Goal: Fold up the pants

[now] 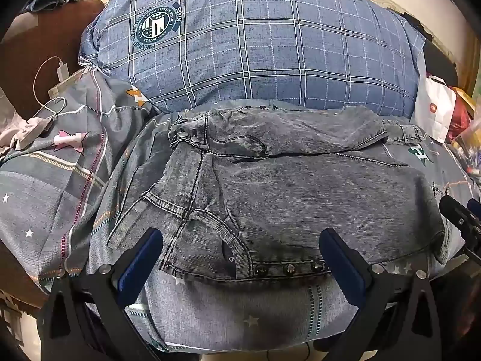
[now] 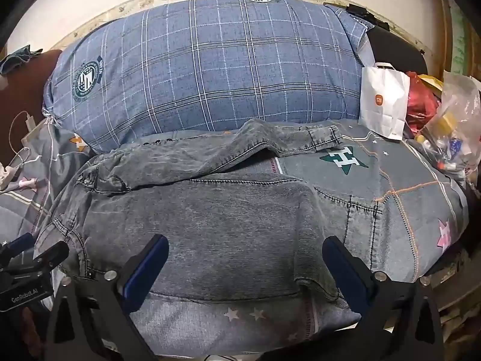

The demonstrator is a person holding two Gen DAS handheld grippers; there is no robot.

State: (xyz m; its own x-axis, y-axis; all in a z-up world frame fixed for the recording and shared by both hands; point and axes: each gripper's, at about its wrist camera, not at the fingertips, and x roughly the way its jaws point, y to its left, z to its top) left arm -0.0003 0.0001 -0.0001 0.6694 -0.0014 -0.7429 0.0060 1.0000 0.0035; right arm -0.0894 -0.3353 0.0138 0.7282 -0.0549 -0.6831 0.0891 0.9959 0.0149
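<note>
Pants [image 1: 300,198]: grey washed denim, lying folded on the bed, on top of a grey patterned quilt [image 1: 60,186] with stars and stitched lines. Waistband end toward the left side; studded edge [image 1: 288,268] runs along the near hem in the left wrist view. One leg [image 2: 270,141] lies doubled back across the far side, cuff pointing right, close to a green star-and-H patch [image 2: 344,157] on the quilt.

Left hand-held gripper [image 1: 240,267]: fingers spread wide, blue pads facing in, nothing between them. It hovers at the near edge of the pants, over the studded hem; contact with cloth cannot be told.

Right hand-held gripper [image 2: 245,270]: fingers likewise spread apart, holding nothing, poised over the near edge of the folded leg section. Each gripper shows at the margin of the other's view, so the two sit side by side.

Behind the pants: a large blue plaid pillow [image 2: 210,69] with a round crest. Right of it, a white paper bag [image 2: 384,102], a red bag [image 2: 421,99] and a clear plastic bag [image 2: 454,126] of small items. Far left, a white charger and cable [image 1: 61,70].
</note>
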